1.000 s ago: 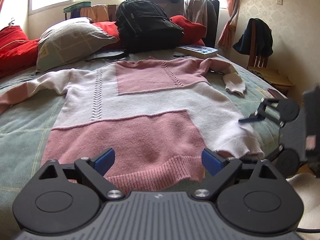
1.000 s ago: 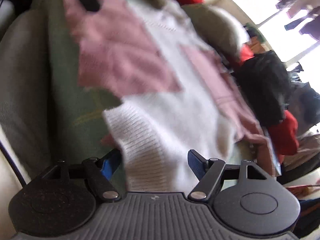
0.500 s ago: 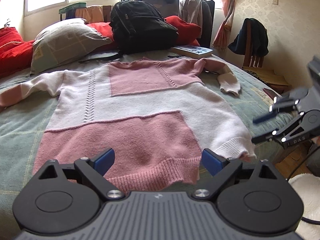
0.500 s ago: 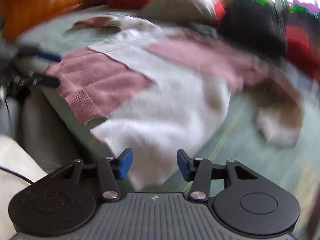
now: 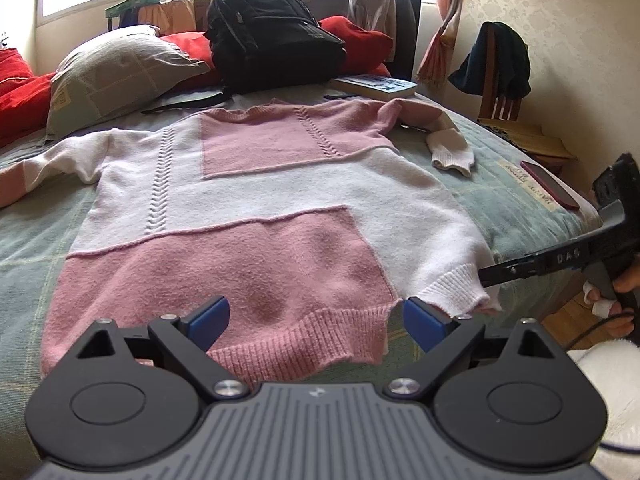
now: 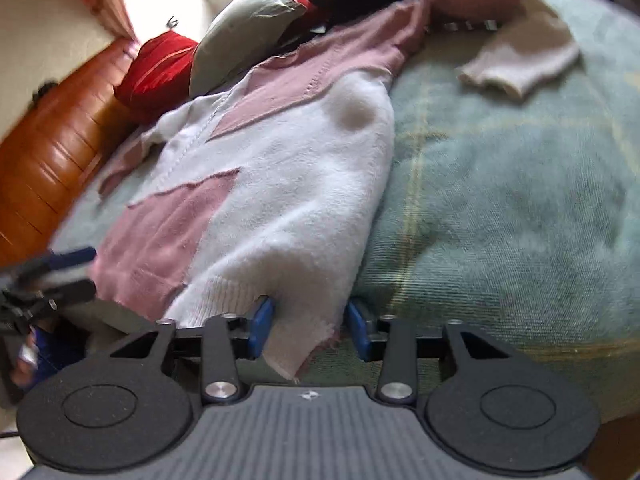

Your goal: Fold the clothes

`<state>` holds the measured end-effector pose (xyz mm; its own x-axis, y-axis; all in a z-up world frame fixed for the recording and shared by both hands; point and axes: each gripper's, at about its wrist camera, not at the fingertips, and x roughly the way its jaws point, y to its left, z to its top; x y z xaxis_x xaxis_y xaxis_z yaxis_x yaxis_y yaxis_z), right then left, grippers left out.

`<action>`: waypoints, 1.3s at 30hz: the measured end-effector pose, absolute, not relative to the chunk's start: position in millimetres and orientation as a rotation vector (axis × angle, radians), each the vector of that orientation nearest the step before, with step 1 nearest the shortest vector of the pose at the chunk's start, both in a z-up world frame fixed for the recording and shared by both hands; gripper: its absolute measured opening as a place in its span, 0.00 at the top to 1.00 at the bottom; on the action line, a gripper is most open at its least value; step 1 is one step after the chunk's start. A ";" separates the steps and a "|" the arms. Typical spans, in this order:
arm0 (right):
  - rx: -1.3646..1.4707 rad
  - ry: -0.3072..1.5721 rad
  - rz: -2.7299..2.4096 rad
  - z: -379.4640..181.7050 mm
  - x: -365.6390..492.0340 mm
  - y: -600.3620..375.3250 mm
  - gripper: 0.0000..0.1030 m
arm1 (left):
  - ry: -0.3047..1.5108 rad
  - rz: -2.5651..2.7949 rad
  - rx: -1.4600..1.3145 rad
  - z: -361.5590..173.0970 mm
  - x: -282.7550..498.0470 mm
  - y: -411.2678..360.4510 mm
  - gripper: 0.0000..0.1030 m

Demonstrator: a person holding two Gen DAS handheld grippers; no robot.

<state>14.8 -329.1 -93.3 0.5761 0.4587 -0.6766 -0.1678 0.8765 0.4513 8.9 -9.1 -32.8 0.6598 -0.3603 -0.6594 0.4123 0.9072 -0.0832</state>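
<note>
Pink-and-white colour-blocked knit sweater [image 5: 256, 208] with cable ribs lies on a pale green checked bedspread [image 6: 500, 208]; red cushions [image 5: 16, 88] behind.

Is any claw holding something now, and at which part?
Nothing is held yet. The open right claw straddles the sweater's white hem corner; the left claw is open.

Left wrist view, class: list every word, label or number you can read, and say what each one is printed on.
"DAS": white letters on the arm of the right gripper.
Label on the bed cover: print upside down, too small to read.
Tag on the pillow: unreadable.
Book cover: too blurred.
</note>
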 end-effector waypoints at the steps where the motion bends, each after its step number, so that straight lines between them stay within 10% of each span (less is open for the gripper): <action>1: 0.362 0.896 0.392 -91.6 13.9 -328.4 0.86 | 0.732 -0.436 0.078 -33.5 9.4 -8.9 0.09; 17: 0.087 0.779 0.467 1.5 37.2 -317.2 0.75 | 0.761 -0.276 0.127 -29.2 46.2 32.6 0.09; 39: -0.332 0.843 0.667 -23.9 92.2 -162.1 0.45 | 0.889 -0.311 0.168 -58.9 57.6 71.1 0.01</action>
